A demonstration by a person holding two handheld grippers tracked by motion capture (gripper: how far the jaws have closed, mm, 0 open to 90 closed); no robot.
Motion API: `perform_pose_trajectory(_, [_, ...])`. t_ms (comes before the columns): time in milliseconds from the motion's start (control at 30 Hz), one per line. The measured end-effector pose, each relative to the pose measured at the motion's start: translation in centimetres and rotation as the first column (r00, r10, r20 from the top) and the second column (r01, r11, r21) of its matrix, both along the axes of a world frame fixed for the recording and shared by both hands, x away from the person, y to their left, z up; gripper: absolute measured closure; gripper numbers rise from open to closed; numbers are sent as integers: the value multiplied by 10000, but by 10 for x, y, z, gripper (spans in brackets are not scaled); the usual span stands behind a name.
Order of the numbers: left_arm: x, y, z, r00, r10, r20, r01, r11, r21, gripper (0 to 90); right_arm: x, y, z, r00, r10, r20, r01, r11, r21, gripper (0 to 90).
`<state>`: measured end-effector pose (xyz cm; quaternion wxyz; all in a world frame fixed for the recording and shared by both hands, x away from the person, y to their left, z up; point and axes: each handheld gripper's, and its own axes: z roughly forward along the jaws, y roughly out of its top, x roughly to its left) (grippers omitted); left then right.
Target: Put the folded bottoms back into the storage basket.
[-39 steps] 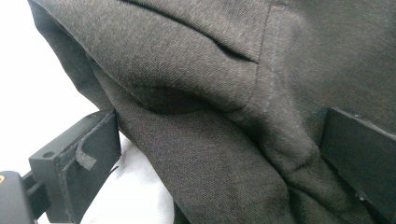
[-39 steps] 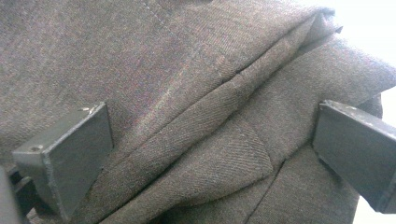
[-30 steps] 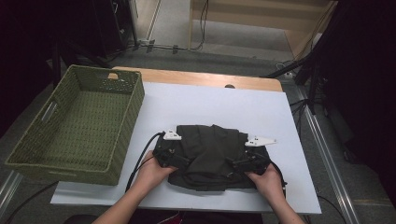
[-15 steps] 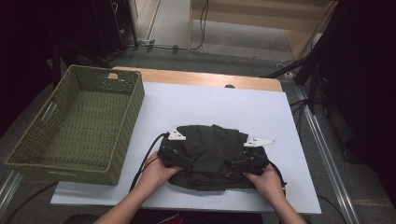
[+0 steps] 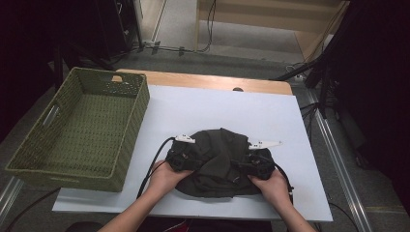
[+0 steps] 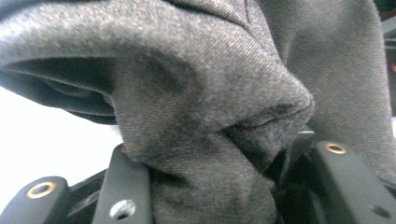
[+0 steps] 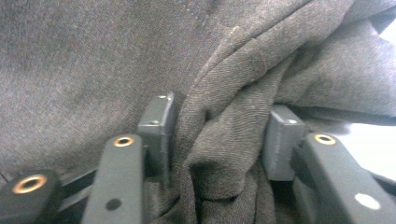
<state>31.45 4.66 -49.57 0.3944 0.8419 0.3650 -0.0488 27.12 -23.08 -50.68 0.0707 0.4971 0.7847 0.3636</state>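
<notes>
Right of the basket [image 5: 77,140]: both grippers, left [image 5: 186,162] and right [image 5: 251,166], jaws clamped on bunched folds of dark cloth [image 5: 217,159].

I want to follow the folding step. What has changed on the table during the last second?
Both grippers, left and right, moved inward toward each other, bunching the dark cloth into a narrower, higher heap. Each holds a fold of cloth between its jaws. The green basket and white board stayed put.
</notes>
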Motion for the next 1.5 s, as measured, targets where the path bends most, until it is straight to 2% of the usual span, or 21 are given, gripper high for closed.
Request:
perform_pose_trajectory(33, [2, 0, 4, 10000, -21, -34, 21, 10000, -73, 551, -1, 2, 4, 10000, -57, 17, 57, 9997, -235, 547])
perform_pose_trajectory(133, [3, 2, 11, 9999, -83, 117, 84, 10000, -21, 561, 0, 6, 10, 9999, -131, 8, 131, 9989, -454, 562])
perform_pose_trajectory(367, [9, 12, 23, 9998, 97, 183, -93, 9996, -251, 590, 6, 11, 15, 9996, -208, 185, 211, 9997, -156, 568])
perform_pose_trajectory(500, [11, 17, 27, 9993, 284, 257, -278, 9993, -246, 590, 10, 18, 19, 9989, -238, 394, 245, 9995, -178, 576])
perform_pose_trajectory(800, [18, 35, 41, 9955, 756, 564, -748, 9971, -171, 586, 22, 39, 26, 9965, -156, 819, 143, 9998, 158, 582])
perform_pose_trajectory(1033, [22, 43, 46, 9926, 1057, 600, -1054, 9944, -88, 584, 29, 51, 29, 9953, -63, 970, 39, 9997, 242, 592])
perform_pose_trajectory(1133, [24, 44, 47, 9916, 1138, 614, -1135, 9935, -85, 581, 33, 58, 34, 9935, 38, 1140, -143, 9957, 914, 617])
perform_pose_trajectory(1200, [25, 44, 47, 9904, 1219, 653, -1227, 9924, 85, 583, 36, 62, 34, 9940, 10, 1095, -89, 9974, 721, 617])
perform_pose_trajectory(1333, [28, 45, 45, 9902, 1278, 571, -1286, 9916, 102, 621, 40, 62, 30, 9952, 51, 975, -114, 9979, 643, 617])
perform_pose_trajectory(1367, [31, 46, 43, 9903, 1306, 473, -1310, 9914, 53, 658, 41, 64, 29, 9948, 94, 1016, -147, 9985, 523, 621])
perform_pose_trajectory(1500, [34, 49, 45, 9887, 1438, 427, -1435, 9896, -96, 683, 43, 66, 29, 9941, 164, 1076, -217, 9986, 480, 623])
